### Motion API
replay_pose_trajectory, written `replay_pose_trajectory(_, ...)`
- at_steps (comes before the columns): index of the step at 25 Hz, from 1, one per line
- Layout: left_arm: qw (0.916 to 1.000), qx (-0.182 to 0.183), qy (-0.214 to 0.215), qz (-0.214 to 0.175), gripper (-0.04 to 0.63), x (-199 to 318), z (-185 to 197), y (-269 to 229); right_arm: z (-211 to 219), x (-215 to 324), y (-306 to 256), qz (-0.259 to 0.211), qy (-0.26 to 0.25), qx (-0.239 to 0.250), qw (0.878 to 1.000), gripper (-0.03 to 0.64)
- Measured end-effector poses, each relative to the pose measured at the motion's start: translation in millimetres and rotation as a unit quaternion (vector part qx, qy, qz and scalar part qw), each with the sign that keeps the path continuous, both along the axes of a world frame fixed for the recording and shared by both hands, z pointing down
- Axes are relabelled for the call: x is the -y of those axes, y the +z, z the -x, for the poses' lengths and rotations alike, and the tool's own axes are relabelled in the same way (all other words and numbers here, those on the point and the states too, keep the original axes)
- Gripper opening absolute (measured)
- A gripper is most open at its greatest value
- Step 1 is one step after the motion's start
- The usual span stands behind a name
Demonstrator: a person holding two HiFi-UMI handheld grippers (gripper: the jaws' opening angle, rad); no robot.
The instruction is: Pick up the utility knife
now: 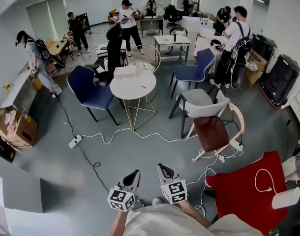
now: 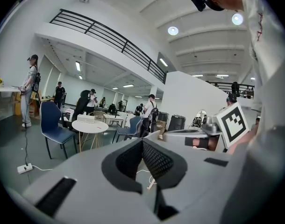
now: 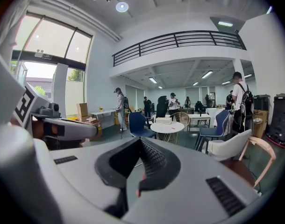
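Since the utility knife (image 1: 142, 86), possibly that small red thing, lies on the far round bench (image 1: 123, 90), the left tongs (image 1: 135, 172) and right tongs (image 1: 161, 166) hang near the body, pressed together, empty.

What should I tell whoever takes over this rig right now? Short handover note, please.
Left gripper: shut, empty, held close to the body.
Right gripper: shut, empty, beside it.
Things: a small red item on the round white table ahead may be the utility knife; too small to tell.
Done: nothing picked up.
Left: go to the table, confirm the knife, grasp it.
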State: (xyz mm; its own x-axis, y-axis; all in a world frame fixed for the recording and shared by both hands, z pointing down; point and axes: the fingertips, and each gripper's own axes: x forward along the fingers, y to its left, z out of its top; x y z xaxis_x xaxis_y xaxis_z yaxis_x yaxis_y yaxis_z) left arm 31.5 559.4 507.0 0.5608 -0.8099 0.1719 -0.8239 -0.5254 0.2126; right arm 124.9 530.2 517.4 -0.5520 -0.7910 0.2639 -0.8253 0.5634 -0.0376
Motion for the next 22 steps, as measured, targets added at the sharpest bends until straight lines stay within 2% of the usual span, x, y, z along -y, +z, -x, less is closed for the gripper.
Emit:
replay_pose_trajectory(11, 0.9999, 0.005, 0.000, 0.012, 0.012, 2, -22, 9, -30, 0, 13, 0.015, 0.012, 0.004, 1.000, 0.017)
replay_pose_trajectory(22, 0.9999, 0.003, 0.004, 0.014, 0.012, 31, -24, 15, -31, 35, 13, 0.015, 0.017, 0.005, 1.000, 0.017)
